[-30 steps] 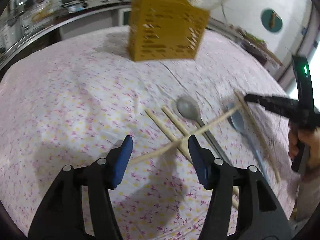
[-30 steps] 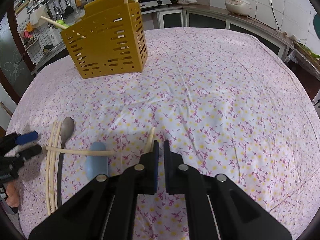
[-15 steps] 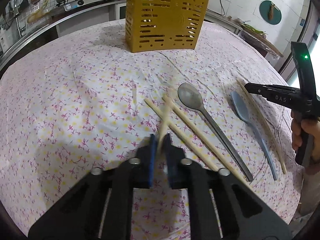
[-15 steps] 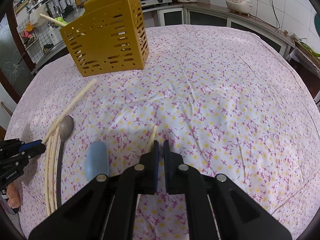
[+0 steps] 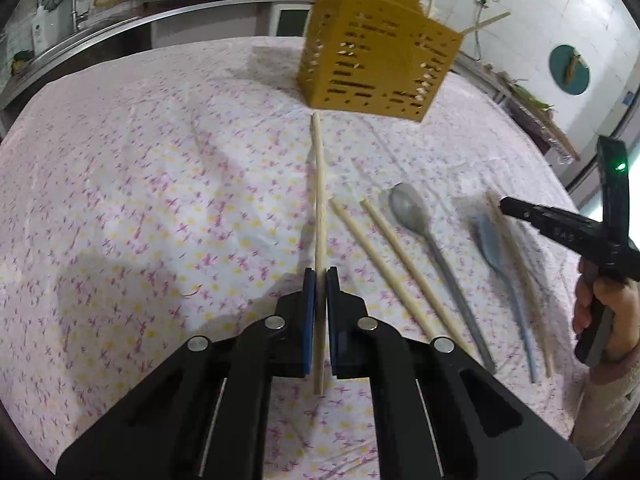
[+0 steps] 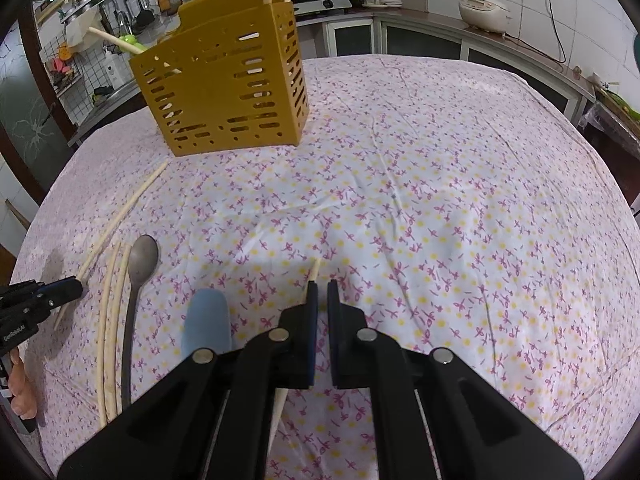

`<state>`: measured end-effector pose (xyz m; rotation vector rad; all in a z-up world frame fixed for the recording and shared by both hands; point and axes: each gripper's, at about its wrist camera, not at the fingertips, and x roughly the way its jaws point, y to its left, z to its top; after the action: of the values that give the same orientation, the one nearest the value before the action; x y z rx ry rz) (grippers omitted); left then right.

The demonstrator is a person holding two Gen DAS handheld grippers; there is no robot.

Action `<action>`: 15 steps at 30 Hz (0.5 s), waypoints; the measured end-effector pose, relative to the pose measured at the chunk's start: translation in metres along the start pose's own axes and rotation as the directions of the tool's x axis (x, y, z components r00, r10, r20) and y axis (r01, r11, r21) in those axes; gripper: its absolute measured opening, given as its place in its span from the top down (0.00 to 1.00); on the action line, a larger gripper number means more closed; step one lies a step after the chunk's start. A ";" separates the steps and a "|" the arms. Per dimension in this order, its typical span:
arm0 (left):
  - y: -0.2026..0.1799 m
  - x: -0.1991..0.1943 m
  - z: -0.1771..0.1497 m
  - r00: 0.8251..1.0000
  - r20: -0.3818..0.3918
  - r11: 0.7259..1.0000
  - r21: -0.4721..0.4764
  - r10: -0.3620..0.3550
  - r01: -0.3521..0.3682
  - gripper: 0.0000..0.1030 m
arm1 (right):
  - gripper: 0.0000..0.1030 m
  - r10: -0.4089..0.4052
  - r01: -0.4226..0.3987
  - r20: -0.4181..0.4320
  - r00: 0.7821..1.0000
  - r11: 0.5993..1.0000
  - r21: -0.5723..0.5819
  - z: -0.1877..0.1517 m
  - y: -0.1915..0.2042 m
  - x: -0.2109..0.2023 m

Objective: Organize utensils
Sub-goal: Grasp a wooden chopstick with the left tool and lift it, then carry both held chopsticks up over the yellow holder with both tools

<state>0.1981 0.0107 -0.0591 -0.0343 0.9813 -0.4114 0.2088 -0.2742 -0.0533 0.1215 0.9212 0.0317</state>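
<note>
- The yellow slotted holder stands at the far side of the desk, which is covered in a floral cloth. It already has several chopsticks poking out of its top, so part of the sorting looks done.
- The left claw is closed tight on one chopstick, gripped near its lower end. The stick points forward toward the holder and is lifted off the cloth, so this one appears to be mid-transfer and not yet dropped in.
- The right claw has its jaws nearly together. A lone chopstick runs beneath or beside its left finger; whether it is actually pinched, I cannot tell.
- Still lying on the desk: a pair of chopsticks side by side, a metal spoon just beside them, and a pale blue spoon next to that.
- By my estimate, roughly half or more of the work is left: the held stick, the loose pair, the lone stick and both spoons all need to reach the holder.
</note>
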 end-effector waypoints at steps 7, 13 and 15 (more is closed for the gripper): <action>0.015 0.010 0.012 0.998 -0.015 0.997 -0.052 0.054 -0.054 0.95 | 0.95 0.000 0.000 -0.011 1.000 1.000 -0.010 0.002 0.003 0.008; 0.015 0.022 0.032 0.996 -0.039 0.994 -0.060 0.084 -0.086 0.93 | 0.95 -0.002 0.002 -0.021 1.000 1.000 -0.012 0.003 0.005 0.009; 0.013 0.025 0.039 0.995 -0.039 0.994 -0.051 0.093 -0.095 0.93 | 0.95 -0.007 0.007 -0.024 1.000 1.000 -0.019 0.005 0.007 0.010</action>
<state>0.2458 0.0081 -0.0599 -0.0281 1.0258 -0.3007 0.2184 -0.2669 -0.0574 0.1007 0.9448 0.0352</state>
